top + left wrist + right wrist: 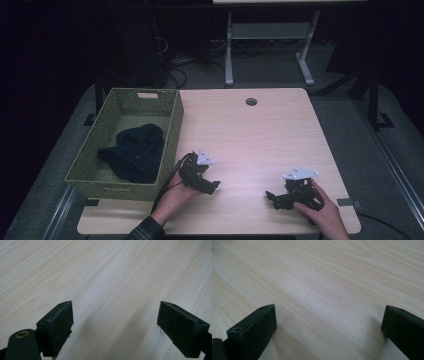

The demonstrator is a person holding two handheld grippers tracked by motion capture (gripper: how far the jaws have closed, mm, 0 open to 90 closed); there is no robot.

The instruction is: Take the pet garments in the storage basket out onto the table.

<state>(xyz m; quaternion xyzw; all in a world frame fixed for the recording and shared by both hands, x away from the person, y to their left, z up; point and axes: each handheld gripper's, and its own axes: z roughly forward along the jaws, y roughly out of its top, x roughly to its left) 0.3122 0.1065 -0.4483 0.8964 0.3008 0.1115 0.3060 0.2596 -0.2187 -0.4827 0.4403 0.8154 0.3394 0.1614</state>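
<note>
My left gripper (212, 187) rests low over the wooden table (250, 135) near its front left, held in a hand, jaws pointing right. In the left gripper view the left gripper (115, 325) is open, with bare wood between its black pads (58, 325). My right gripper (270, 196) sits at the front right, jaws pointing left toward the other. In the right gripper view the right gripper (328, 332) is open wide over bare wood. A green woven basket (172, 125) stands at the table's left edge with a dark garment (135, 152) bundled inside.
A round cable hole (251, 101) lies near the table's far edge. Beyond the table stands a grey metal stand (267, 45) on a dark floor with cables. The basket's right wall is close to my left gripper.
</note>
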